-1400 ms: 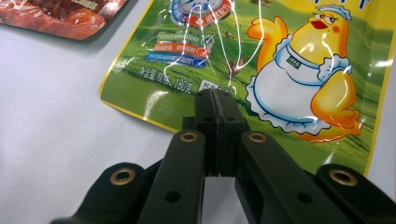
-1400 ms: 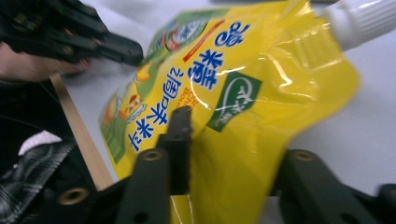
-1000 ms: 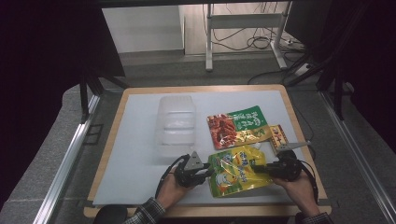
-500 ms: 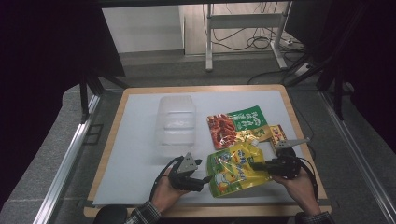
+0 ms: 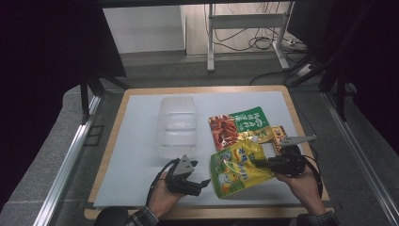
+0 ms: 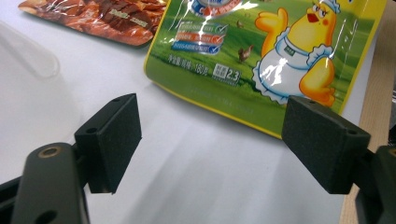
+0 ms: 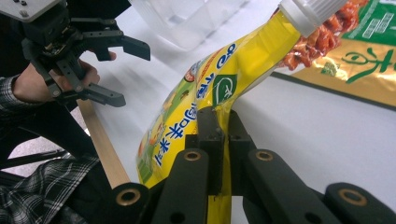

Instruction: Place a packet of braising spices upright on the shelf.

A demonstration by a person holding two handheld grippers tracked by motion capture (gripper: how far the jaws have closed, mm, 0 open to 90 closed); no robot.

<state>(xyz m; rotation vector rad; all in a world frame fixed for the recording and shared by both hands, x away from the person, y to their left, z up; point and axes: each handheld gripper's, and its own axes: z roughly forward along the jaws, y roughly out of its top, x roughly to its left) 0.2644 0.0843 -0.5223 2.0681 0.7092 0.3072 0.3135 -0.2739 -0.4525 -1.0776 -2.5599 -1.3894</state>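
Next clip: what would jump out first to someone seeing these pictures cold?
The bright yellow pouch with a cartoon chick, near the table's front edge, pinched at its edge by the right tool. Beside it the left tool has just been opening, with nothing between its pads. Behind lie a red-and-green snack bag and a clear plastic tray on the white mat.
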